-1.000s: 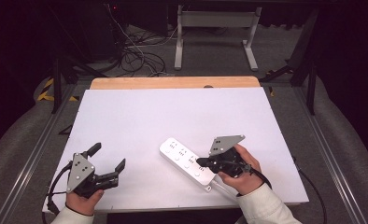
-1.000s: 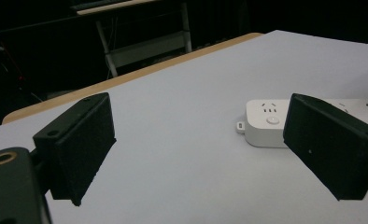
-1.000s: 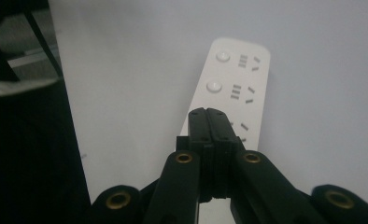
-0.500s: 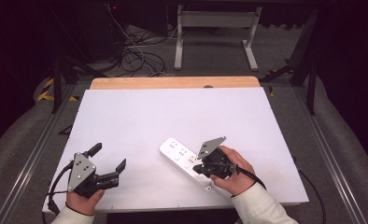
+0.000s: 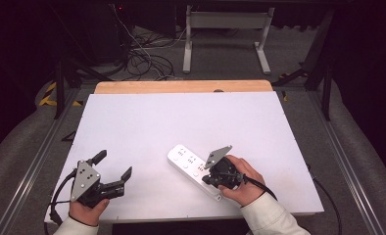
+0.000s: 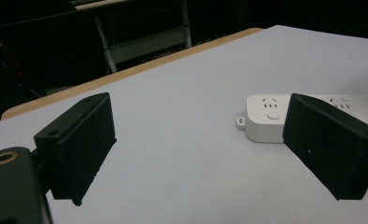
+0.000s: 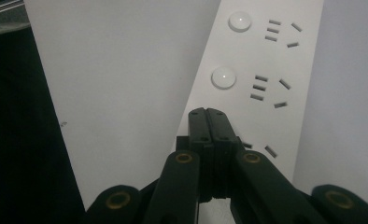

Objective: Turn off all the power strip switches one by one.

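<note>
High view: compared with half a second ago, the right gripper (image 5: 211, 179) is seen slightly further over the power strip (image 5: 188, 164), its grey plate tilted up more; left gripper (image 5: 113, 172) is unchanged at the near left of the table (image 5: 181, 117), jaws spread wide, nothing between them. One power strip is counted, lying diagonally at the near centre-right of the white tabletop; two grippers, two hands. The strip's near end is covered by the right hand (image 5: 242, 183). Beyond the table, a wooden edge, loose cables on the floor (image 5: 142, 56) and a metal stand (image 5: 225, 34) are seen.

Left gripper view: left gripper (image 6: 198, 144) is released, bare tabletop between the jaws. The strip's end (image 6: 266, 116) is seen past the right-hand jaw, partly hidden by it.

Right gripper view: right gripper (image 7: 206, 112) is clenched, jaws pressed together with nothing held, tip directly over the strip (image 7: 266, 70); contact cannot be told. Two round buttons and three socket groups are counted, the nearest group partly blocked by the jaws.
</note>
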The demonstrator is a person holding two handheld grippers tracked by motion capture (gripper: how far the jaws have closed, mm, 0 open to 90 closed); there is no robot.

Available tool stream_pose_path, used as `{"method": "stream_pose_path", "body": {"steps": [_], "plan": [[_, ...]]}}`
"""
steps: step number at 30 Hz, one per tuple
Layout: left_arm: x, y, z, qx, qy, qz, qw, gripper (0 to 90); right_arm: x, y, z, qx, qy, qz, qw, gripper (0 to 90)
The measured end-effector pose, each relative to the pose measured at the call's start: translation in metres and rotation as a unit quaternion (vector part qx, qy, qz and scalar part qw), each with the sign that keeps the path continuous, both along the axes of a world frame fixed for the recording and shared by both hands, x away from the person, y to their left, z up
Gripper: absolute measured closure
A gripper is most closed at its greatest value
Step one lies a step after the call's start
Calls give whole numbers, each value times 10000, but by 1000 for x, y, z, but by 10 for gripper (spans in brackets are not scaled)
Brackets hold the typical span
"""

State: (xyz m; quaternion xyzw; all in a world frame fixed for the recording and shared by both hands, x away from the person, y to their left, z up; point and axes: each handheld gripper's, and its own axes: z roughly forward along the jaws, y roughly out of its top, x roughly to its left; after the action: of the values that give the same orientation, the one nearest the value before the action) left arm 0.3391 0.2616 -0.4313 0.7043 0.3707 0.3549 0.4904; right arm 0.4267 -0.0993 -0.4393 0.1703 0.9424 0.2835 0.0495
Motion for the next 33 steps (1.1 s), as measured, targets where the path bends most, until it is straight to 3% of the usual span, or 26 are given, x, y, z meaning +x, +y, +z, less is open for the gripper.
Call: {"method": "stream_pose_path", "body": {"steps": [17, 30, 32, 33], "plan": [[-1, -1, 0, -15, 6, 5, 10000, 102, -2, 1, -3, -84, -67, -6, 9999, 900], [-1, 0, 0, -30, -8, 8, 10000, 102, -1, 1, -4, -111, 10, -38, 9999, 900], [-1, 0, 0, -44, 1, 8, 10000, 101, -3, 2, -4, -120, -108, -49, 9999, 900], [-2, 0, 0, -31, 2, -2, 10000, 101, -5, 0, -2, 17, -323, -10, 9995, 900]]}}
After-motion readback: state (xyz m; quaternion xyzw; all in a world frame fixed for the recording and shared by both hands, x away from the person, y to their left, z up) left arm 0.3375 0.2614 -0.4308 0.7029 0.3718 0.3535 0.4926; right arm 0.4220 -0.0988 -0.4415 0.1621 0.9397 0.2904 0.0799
